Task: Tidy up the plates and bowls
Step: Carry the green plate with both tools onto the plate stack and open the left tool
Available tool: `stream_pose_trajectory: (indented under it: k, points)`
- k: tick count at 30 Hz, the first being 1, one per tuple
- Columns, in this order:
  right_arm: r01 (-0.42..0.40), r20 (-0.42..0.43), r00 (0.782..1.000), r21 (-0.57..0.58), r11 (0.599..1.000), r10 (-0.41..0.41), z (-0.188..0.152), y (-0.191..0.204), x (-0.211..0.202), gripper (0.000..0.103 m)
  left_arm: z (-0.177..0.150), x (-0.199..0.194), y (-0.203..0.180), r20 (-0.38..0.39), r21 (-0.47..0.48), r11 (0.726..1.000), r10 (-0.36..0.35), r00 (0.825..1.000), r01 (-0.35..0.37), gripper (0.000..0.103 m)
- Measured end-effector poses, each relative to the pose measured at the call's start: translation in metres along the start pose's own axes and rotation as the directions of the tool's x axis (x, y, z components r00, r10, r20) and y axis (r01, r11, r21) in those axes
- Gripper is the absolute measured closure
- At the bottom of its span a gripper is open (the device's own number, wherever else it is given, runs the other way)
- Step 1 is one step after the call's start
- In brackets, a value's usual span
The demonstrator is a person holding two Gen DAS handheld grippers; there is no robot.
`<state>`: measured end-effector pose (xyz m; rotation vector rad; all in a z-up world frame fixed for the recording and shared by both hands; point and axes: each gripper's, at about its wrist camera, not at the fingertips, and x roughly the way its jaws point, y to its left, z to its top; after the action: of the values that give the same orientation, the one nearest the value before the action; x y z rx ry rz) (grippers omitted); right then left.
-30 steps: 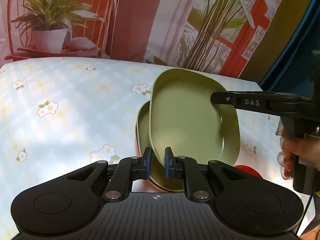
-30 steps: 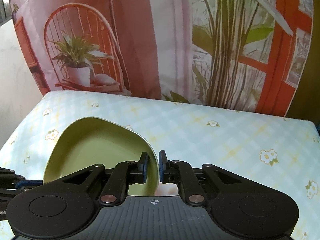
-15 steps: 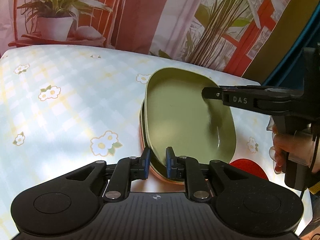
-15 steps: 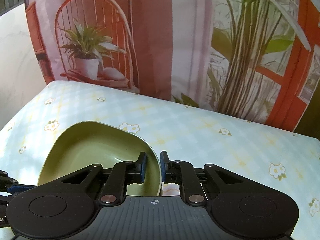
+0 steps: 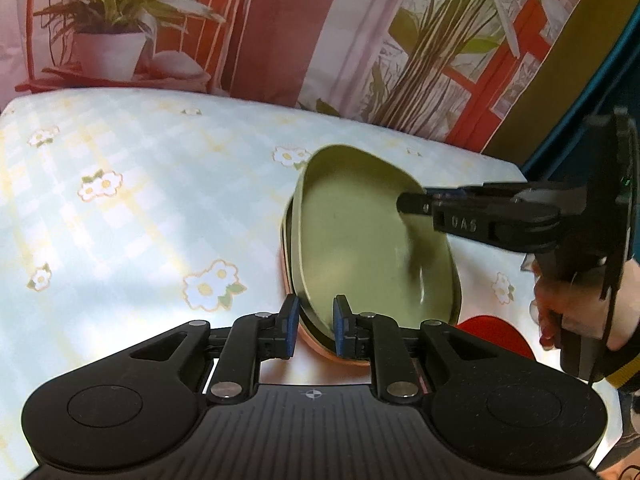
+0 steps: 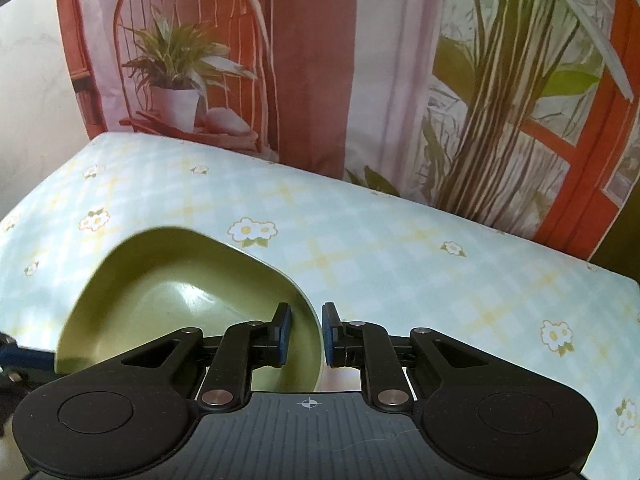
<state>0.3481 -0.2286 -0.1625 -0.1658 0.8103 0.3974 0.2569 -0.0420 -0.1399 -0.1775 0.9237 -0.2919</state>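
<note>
Green plate [image 5: 360, 240] rim sits between both grippers' slightly parted jaws: left gripper [image 5: 314, 330]; right gripper [image 6: 304, 332].

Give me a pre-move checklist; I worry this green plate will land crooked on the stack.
1. Left tongs gripping the near rim of the green plate: ok.
2. Right tongs gripping its opposite rim: ok.
3. Plate lined up over the second green plate beneath: not ok, it sits offset and tilted.
4. Orange plate at the bottom of the stack lying flat on the tablecloth: cannot tell, mostly covered.
5. Red dish clear of the stack: cannot tell, largely hidden behind the tongs.
</note>
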Motion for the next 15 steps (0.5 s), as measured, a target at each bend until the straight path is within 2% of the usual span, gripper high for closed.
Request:
stream_pose_trajectory:
  k: [10,15]
  points:
    - [0.009,-0.009,1.000,-0.018,1.000,-0.009,-0.0002,0.0010,0.0016,0.089,0.0095,-0.0111,0.0024,0.044,-0.005,1.000,-0.013,0.999,0.013,0.084]
    - [0.012,-0.012,1.000,-0.026,1.000,-0.013,0.0001,0.0013,0.0018,0.089,0.0069,-0.0069,0.0031,0.024,-0.001,1.000,-0.023,0.999,0.024,0.084]
